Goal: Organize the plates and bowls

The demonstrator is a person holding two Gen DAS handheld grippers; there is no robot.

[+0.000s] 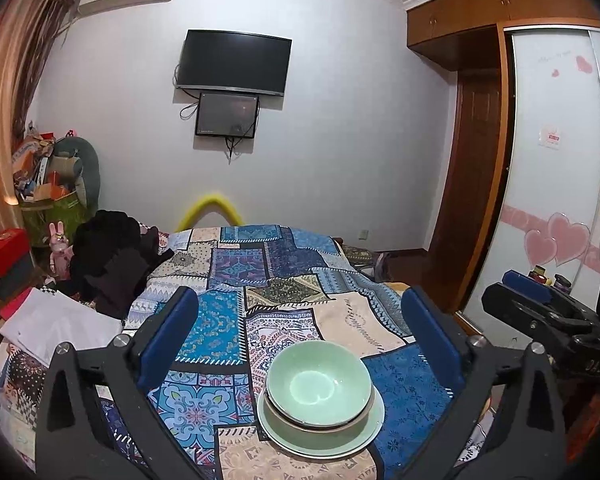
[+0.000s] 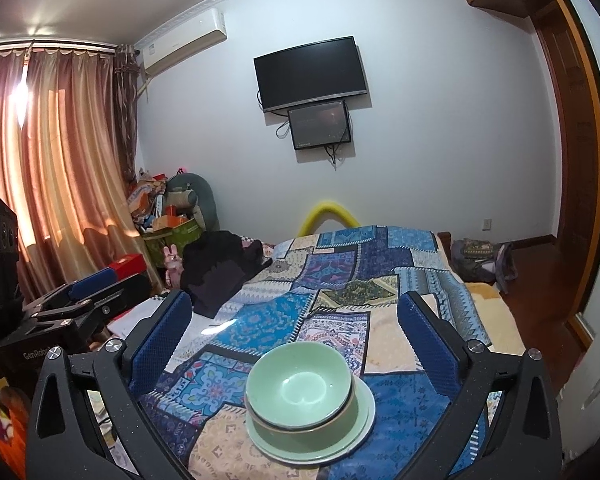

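While nothing presses on it, a pale green bowl (image 1: 319,384) sits nested in a second green bowl (image 1: 324,420) with a dark rim, and both rest on a pale green plate (image 1: 320,442). The stack stands on a patchwork bedspread (image 1: 236,272) of blue and beige panels, between the two blue-padded fingers of the left gripper (image 1: 300,316) and a little nearer the camera than their tips; the jaws stand wide apart and touch none of the dishes. From the right wrist view the same stack, top bowl (image 2: 298,386) over plate (image 2: 312,446), lies likewise between the spread fingers of the right gripper (image 2: 294,312), whose pads are also clear of it. Each gripper sees the other at the edge of its view: the right one off to the right of the left, the left one (image 2: 80,296) off to the left of the right. Beyond the fingertips lies dark clothing (image 1: 112,264) on the bed's far left. Farther ahead, a television (image 1: 234,62) hangs on the white wall above a smaller screen (image 1: 227,114).
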